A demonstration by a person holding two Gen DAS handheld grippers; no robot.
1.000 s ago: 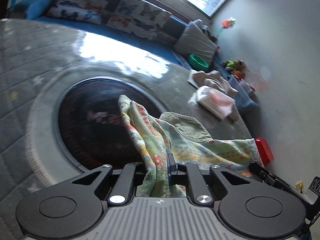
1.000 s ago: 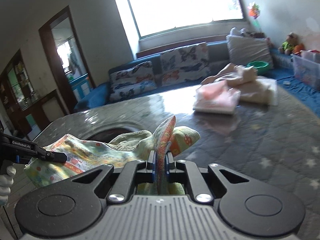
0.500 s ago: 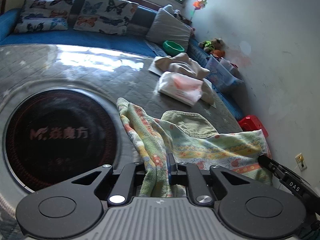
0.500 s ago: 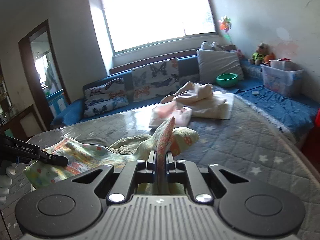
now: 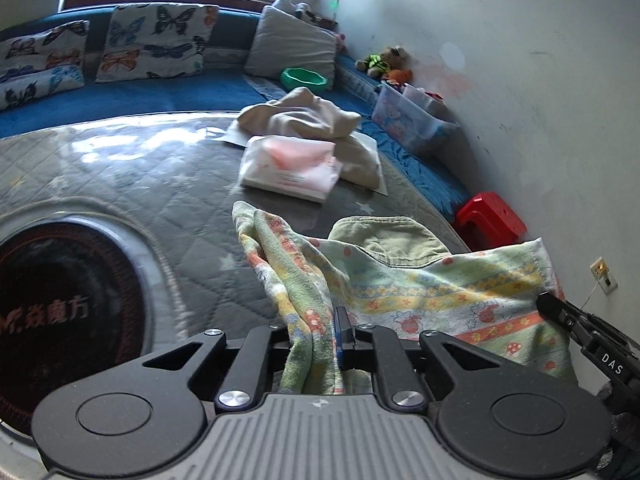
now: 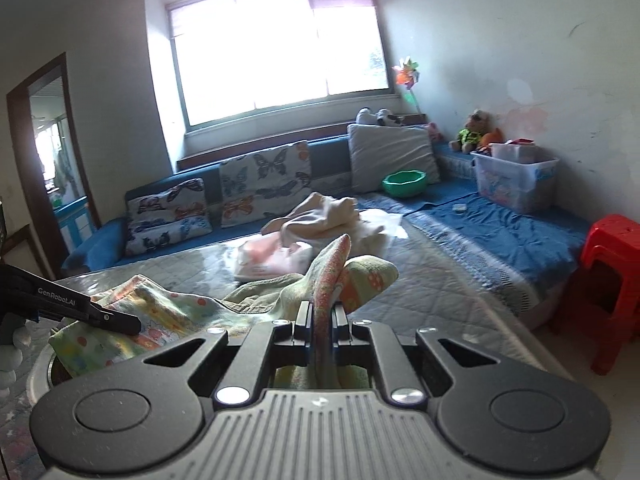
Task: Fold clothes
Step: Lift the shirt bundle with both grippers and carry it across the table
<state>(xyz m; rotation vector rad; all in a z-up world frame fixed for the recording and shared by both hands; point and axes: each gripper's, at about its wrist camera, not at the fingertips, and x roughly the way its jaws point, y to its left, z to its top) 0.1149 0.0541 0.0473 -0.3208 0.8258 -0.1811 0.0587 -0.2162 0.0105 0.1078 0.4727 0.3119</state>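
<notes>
The printed garment [image 5: 400,288] spans sideways between the left gripper [image 5: 320,332] and right gripper [image 6: 322,320] (both clamped on its corners), folded pile [image 5: 292,168] lying farther off.

garment [image 5: 432,292] | pastel floral print | bunched, seemingly lifted above bed

Both grippers share one build — matte black linkage arms with silver screw heads, two round black discs low at the sides, and a ribbed grey plate between them. The left gripper [image 5: 326,332] shows a blue pad on one finger. The right gripper [image 6: 321,322] has dark pads. White lettering marks each tool's finger — "DAS" and "GenRobot.AI".
</notes>
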